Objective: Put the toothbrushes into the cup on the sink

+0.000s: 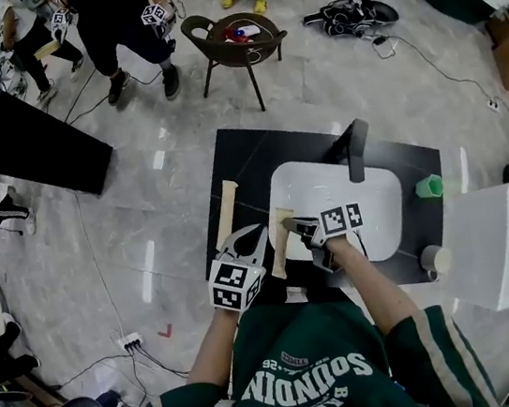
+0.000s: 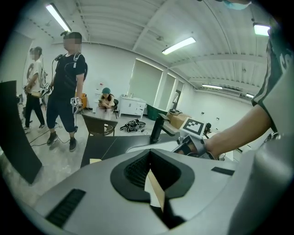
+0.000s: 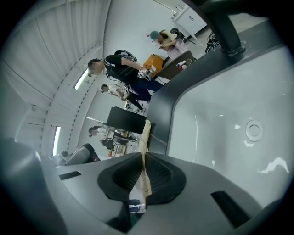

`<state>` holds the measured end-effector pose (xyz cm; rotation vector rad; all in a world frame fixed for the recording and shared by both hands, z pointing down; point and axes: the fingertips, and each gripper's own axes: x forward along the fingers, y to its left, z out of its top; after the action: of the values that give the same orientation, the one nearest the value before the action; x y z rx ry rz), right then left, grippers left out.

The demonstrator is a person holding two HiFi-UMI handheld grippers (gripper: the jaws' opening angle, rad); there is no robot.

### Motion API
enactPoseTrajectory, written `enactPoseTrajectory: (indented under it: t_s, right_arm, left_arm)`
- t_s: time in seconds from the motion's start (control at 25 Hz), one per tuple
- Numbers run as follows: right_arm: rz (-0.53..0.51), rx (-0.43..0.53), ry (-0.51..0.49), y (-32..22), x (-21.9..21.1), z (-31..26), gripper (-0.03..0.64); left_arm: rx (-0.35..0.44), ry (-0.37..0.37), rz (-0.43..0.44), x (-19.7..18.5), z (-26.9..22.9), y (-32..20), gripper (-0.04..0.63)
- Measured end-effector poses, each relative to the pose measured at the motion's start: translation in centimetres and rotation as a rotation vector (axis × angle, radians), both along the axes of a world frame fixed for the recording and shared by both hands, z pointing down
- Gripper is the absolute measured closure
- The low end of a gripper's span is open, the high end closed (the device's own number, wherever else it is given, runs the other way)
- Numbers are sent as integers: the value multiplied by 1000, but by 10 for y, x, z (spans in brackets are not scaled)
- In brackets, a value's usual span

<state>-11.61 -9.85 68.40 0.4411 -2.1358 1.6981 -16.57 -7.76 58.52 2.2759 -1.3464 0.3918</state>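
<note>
Green and see-through, the cup (image 1: 429, 186) is standing upright on the black counter (image 1: 238, 157), just beside the white sink (image 1: 383, 207) at the basin's 3 o'clock edge. The black faucet (image 1: 357, 149) is rising at about 12 o'clock of the basin.

The person is holding both grippers over the near part of the counter, at roughly 8 o'clock of the basin. The left gripper (image 2: 149, 158) is clenched on a pale toothbrush packet (image 1: 279, 241): in the left gripper view its jaws are pressing together on a flat, cream-coloured strip. The right gripper (image 3: 141, 158) is likewise clamping a thin pale strip, whose end is sticking out past the jaw tips, with the sink rim behind it. In the head view one such packet is showing between the two grippers, lying roughly along the 12-to-6 line, with the left gripper at its 9 o'clock and the right at its 3 o'clock. The packet is well apart from the cup, with the basin between them.

A second toothbrush packet (image 1: 227, 213) is lying flat on the counter at 9 o'clock of the sink, near the left gripper but apart from it.

Beyond the counter, a brown chair (image 1: 235, 44) is standing at 12 o'clock and a bystander in dark clothes (image 1: 129, 27) is at 11 o'clock.
</note>
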Motion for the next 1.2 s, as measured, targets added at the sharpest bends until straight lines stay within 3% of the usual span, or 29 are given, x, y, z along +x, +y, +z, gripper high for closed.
enactPoseTrajectory:
  t_s: [0.68,1.2]
  right_arm:
    - [190,72,-7,-20,135,-30,561]
    - [381,164,42,-28,225,-45,561]
  left_arm:
    - [43,-9,180,125,-18,-21,584]
    - [42,-14,293,183,-25,-33,584]
